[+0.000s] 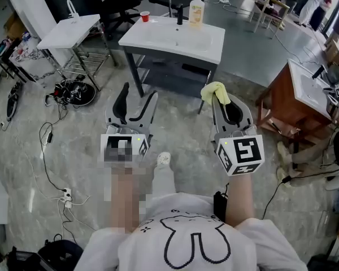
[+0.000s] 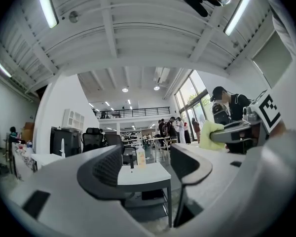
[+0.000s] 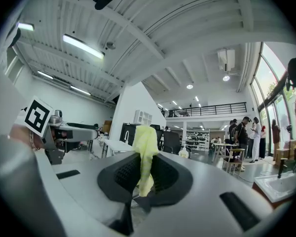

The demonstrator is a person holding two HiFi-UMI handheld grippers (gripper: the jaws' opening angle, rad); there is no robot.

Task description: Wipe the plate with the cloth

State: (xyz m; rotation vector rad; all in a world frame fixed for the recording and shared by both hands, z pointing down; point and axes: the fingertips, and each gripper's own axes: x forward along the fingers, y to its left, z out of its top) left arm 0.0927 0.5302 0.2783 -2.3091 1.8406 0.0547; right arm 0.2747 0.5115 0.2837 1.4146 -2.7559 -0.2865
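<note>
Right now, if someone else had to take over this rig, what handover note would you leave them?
Left gripper: open, nothing between its fingers.
Right gripper: shut on the yellow cloth.
Both are held out above the floor, short of the white sink stand, which carries a soap bottle and a red cup.
Done: the cloth is in hand.
Left: no plate shows in any view, so find it, then wipe it.
</note>
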